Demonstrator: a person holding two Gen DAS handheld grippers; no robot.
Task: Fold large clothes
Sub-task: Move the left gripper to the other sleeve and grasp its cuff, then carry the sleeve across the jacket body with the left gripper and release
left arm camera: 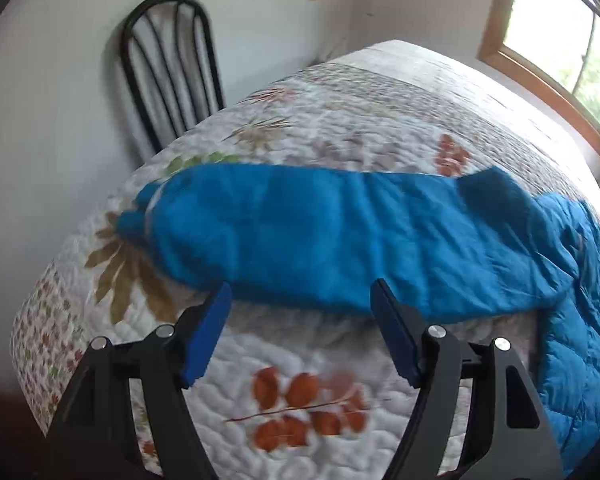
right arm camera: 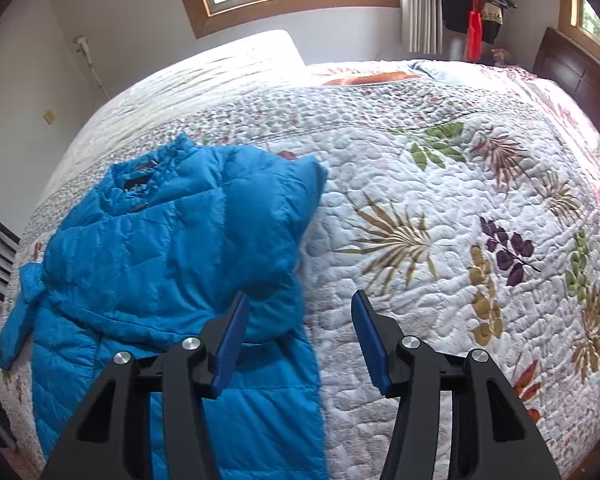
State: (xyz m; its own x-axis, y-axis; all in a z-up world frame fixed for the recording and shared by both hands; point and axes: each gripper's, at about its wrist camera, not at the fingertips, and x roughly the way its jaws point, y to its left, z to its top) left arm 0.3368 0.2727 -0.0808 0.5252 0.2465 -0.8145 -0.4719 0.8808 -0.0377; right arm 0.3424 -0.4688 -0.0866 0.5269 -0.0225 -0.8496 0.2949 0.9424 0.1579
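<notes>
Your bright blue quilted puffer jacket (left arm camera: 340, 232) lies flat on the white leaf-printed quilted bedspread (left arm camera: 320, 368), near the corner of the bed by the black metal spindle-back chair (left arm camera: 172, 64).

Left gripper (left arm camera: 300, 300): its 2 blue-padded jaws stand well apart with nothing between them. The jacket's folded sleeve runs as a long band straight across this view, cuff end to the left, with its near edge just past the fingertips. The long axis therefore lies crosswise to the line your gripper points along.

Right gripper (right arm camera: 298, 308): its jaws are also apart and hold nothing. In the right wrist view the jacket (right arm camera: 160, 240) sits ahead and to the left, collar at the far end, hem running down under the left finger (right arm camera: 230, 340). The right finger hangs over bare bedspread.

Judgement: both grippers are near the garment. Your left is squarely over the sleeve edge, while your right overhangs the body's right edge. The next fold likely turns on gripping along that crosswise band.
</notes>
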